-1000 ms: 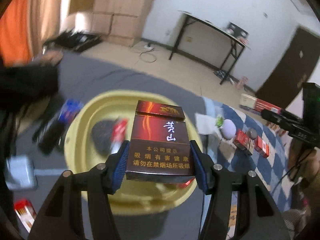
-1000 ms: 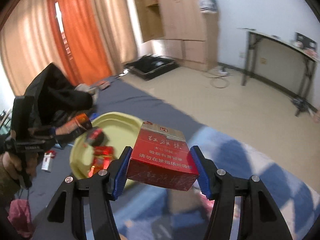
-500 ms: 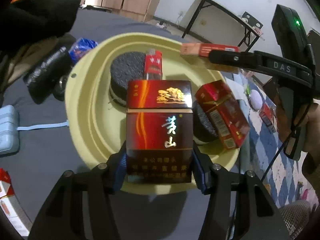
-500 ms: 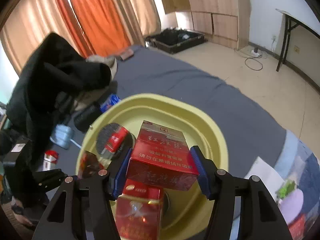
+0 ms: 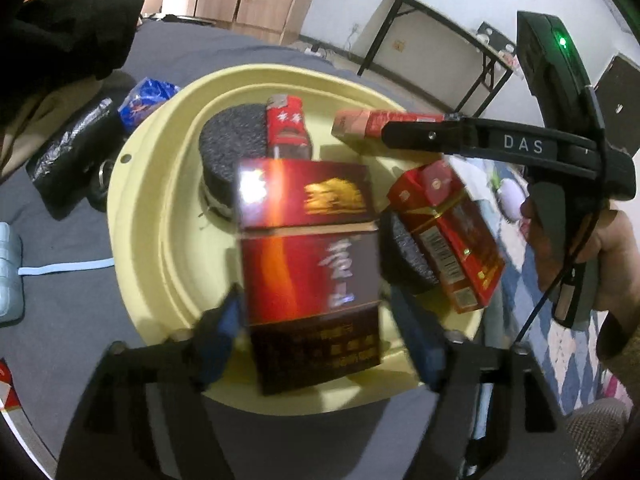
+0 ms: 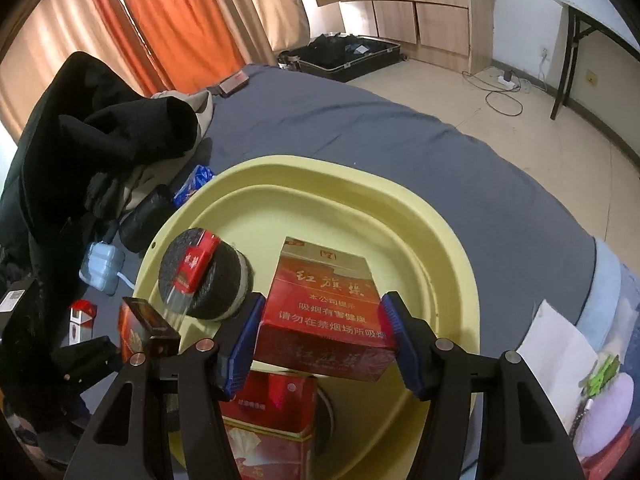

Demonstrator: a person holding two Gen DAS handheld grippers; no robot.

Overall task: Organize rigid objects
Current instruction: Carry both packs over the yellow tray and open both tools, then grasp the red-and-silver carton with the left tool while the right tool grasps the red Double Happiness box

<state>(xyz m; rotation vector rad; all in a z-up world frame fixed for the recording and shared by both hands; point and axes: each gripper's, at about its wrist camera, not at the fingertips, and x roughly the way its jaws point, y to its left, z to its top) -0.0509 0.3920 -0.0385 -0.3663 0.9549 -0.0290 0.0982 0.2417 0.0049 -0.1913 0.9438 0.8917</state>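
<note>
left claw has just been opening; dark red pack blurred between the jaws, likely released over the yellow basin. right claw opening too, red pack still between its pads (contact unclear). spread wide, then lift straight clear.

Left claw just opening — dark-red pack between, blurred.
</note>
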